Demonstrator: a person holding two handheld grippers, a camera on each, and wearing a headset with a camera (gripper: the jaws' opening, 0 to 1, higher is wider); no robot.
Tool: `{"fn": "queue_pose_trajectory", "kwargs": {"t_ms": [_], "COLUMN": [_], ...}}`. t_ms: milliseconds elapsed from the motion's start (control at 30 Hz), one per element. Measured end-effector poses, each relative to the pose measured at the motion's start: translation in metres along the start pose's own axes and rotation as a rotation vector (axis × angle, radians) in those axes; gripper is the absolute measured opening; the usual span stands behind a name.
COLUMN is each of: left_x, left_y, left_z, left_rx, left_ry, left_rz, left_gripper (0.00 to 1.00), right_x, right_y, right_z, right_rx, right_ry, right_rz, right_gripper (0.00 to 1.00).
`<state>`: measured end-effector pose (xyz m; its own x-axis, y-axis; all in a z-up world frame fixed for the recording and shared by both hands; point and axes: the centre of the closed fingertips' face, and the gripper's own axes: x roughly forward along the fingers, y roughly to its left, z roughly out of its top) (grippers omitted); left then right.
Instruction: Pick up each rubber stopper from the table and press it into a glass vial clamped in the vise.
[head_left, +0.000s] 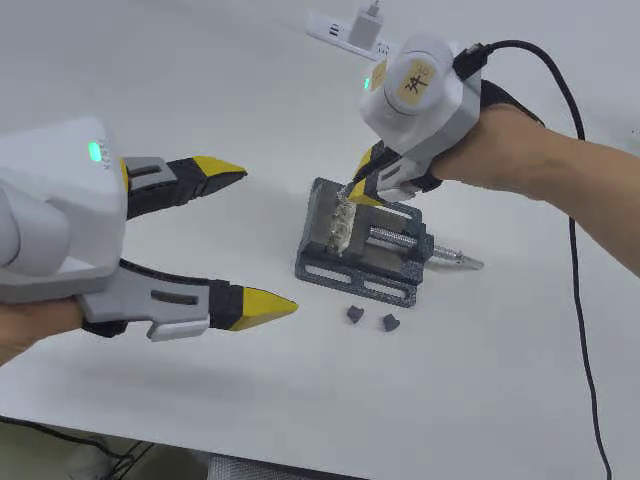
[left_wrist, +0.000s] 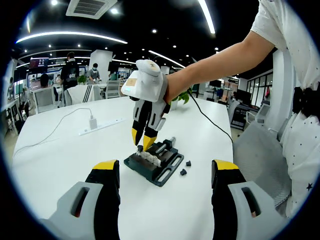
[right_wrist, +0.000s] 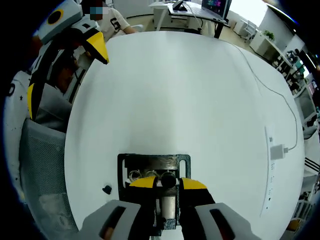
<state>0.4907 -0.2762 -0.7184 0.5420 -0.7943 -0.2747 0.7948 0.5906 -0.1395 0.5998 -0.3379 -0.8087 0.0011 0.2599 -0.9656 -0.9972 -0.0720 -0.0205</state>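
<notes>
A big white table (head_left: 200, 60) carries everything. The left gripper (head_left: 271, 238) hangs over the table's left side, jaws spread wide. The right gripper (head_left: 362, 188) points down at a grey metal vise (head_left: 365, 265) near the table's middle. Its jaws pinch a small dark rubber stopper (right_wrist: 168, 178) on top of one of the clear glass vials (head_left: 340, 228) clamped there. Two loose dark stoppers (head_left: 354, 314) lie just beside the vise, toward the near edge.

It is an open office — long light strips (left_wrist: 70, 35) on the ceiling, an air vent (left_wrist: 89, 6), desks with monitors (right_wrist: 216, 5), people (left_wrist: 70, 72) beyond the white counter (left_wrist: 60, 150).
</notes>
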Motion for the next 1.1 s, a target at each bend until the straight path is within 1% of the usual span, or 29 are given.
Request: {"fn": "queue_pose_trajectory", "kwargs": {"t_ms": [33,100,133,167,233,300,500,567,667,767,900,1100], "left_x": [0.000,0.000,0.000,0.000,0.000,0.000,0.001,0.001,0.001,0.001,0.001,0.002], "left_y": [0.000,0.000,0.000,0.000,-0.001,-0.001,-0.002,-0.002,-0.003,-0.003,-0.002,-0.003], "left_z": [0.000,0.000,0.000,0.000,-0.001,-0.001,-0.001,-0.001,-0.002,-0.002,-0.001,0.000], "left_rx": [0.000,0.000,0.000,0.001,0.002,0.000,0.003,0.003,0.005,0.005,0.007,0.005], "left_ry": [0.000,0.000,0.001,0.002,0.003,0.002,0.006,0.008,0.011,0.015,0.015,0.013], "left_rz": [0.000,0.000,0.000,-0.002,-0.002,-0.003,-0.007,-0.009,-0.012,-0.013,-0.016,-0.021], "left_gripper": [0.74,0.74,0.74,0.74,0.74,0.74,0.74,0.74,0.74,0.74,0.74,0.74], "right_x": [-0.002,-0.006,-0.009,-0.006,-0.010,-0.013,-0.019,-0.019,-0.017,-0.017,-0.011,-0.008], "right_y": [0.001,0.003,0.004,0.003,0.003,0.002,0.002,0.001,-0.002,-0.001,-0.002,-0.004], "right_z": [0.000,0.006,0.006,0.005,0.006,0.005,0.006,0.005,0.002,0.003,0.002,0.000], "right_rx": [-0.004,0.006,0.006,-0.001,0.001,-0.004,0.022,0.026,0.016,0.021,0.023,0.016], "right_ry": [0.002,-0.024,-0.026,-0.030,-0.042,-0.049,-0.086,-0.088,-0.089,-0.093,-0.094,-0.084], "right_rz": [-0.005,-0.004,-0.003,-0.006,-0.008,-0.014,-0.006,0.000,-0.002,0.003,0.004,0.006], "right_gripper": [0.12,0.14,0.14,0.13,0.13,0.10,0.07,0.07,0.04,0.03,0.02,0.00]}}
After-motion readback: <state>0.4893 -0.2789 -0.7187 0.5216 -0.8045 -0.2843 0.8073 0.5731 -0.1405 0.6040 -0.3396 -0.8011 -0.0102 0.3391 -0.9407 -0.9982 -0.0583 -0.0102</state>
